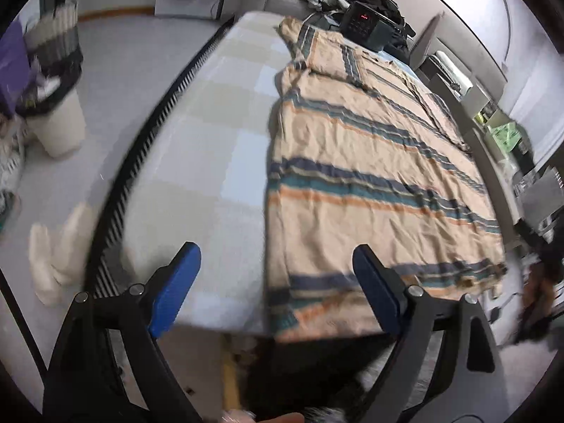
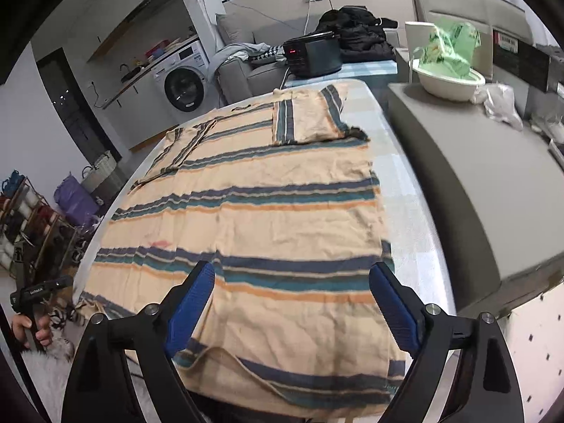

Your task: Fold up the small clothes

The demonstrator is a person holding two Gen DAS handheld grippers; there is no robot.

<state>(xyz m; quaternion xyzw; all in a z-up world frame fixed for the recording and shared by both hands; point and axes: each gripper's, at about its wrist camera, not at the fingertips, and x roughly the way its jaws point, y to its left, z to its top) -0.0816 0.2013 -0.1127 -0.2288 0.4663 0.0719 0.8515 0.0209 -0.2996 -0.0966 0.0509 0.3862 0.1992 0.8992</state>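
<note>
Blue ribbed pads on black arms fill the bottom of each wrist view. My left tool (image 1: 276, 282) is released, pads spread wide, nothing between them; it hangs over the near edge of the bench (image 1: 197, 141), left pad above bare cover, right pad above cloth. My right tool (image 2: 292, 303) is likewise released and empty, both pads above the garment's lower part.

Item: striped shirt (image 2: 246, 218), peach ground with navy, teal and orange bands, thin wrinkled weave. It lies flat along the bench from lower centre to upper centre of the right view. One sleeve (image 2: 310, 116) is folded inward across the chest at upper centre. The hem (image 2: 225, 356) at bottom centre is turned up, showing a curled lip, and reaches the near bench edge.

Bench cover: pale checked cloth, smooth, rounded corners. Bare strip runs down the right side in the right view; a wider bare band lies left of centre in the left view.

Beyond the far end, upper centre: black appliance (image 2: 313, 56) with red lights. Upper left: white washing machine (image 2: 183, 84). Upper right: white bowl (image 2: 451, 84) holding green bag.
</note>
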